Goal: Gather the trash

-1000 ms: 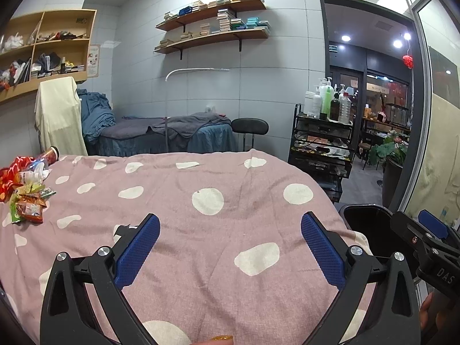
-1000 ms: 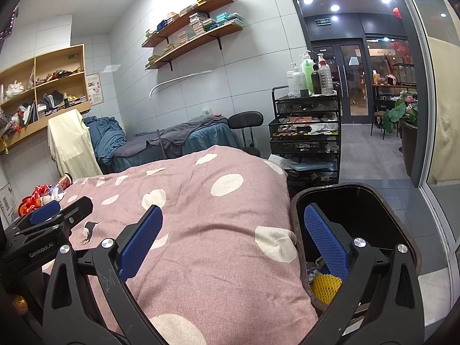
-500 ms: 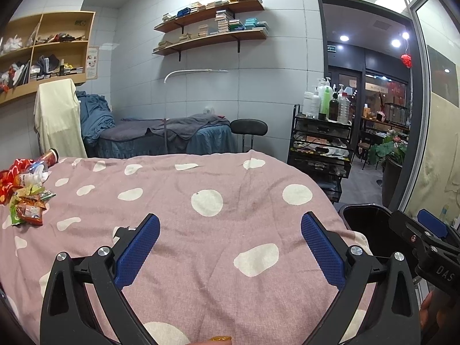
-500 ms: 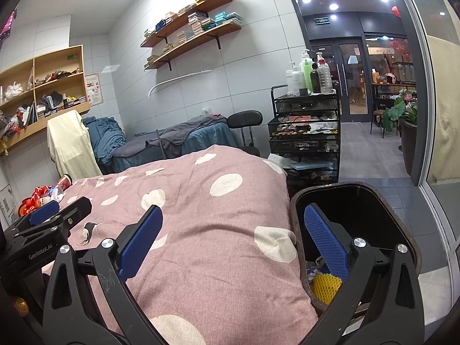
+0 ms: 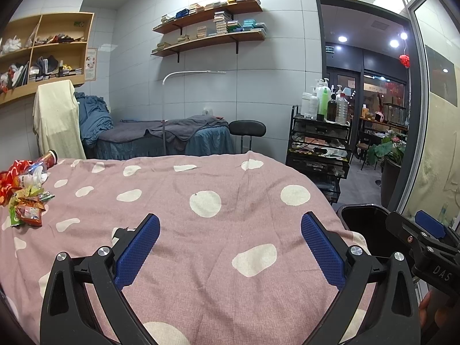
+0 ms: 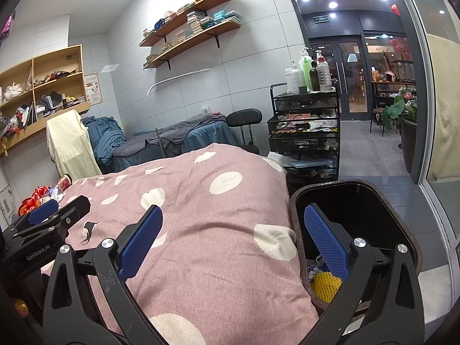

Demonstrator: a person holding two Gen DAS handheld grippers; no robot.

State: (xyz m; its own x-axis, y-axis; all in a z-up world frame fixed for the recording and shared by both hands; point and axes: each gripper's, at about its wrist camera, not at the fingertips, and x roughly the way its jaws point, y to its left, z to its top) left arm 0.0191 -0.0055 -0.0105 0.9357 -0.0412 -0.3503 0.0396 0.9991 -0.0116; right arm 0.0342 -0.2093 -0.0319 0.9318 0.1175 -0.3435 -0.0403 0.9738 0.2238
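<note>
A heap of trash [image 5: 24, 192] lies on the far left of the pink dotted bed cover [image 5: 218, 230]: red and green snack wrappers, a plastic bottle and a snack tube. It shows small in the right wrist view [image 6: 43, 195]. A black trash bin [image 6: 356, 230] stands at the bed's right edge, with a yellow net [image 6: 326, 286] and other scraps inside. It also shows in the left wrist view [image 5: 365, 230]. My left gripper [image 5: 230, 247] is open and empty over the cover. My right gripper [image 6: 233, 241] is open and empty, its right finger over the bin.
A black trolley [image 5: 319, 149] with bottles stands beyond the bed on the right, by a black stool [image 5: 247, 129]. A second bed [image 5: 161, 138] with grey-blue covers is at the back. A glass door [image 6: 425, 86] lies to the right.
The left wrist view has shifted slightly, so the trash heap sits a little more in frame. Both grippers stay open and empty.
</note>
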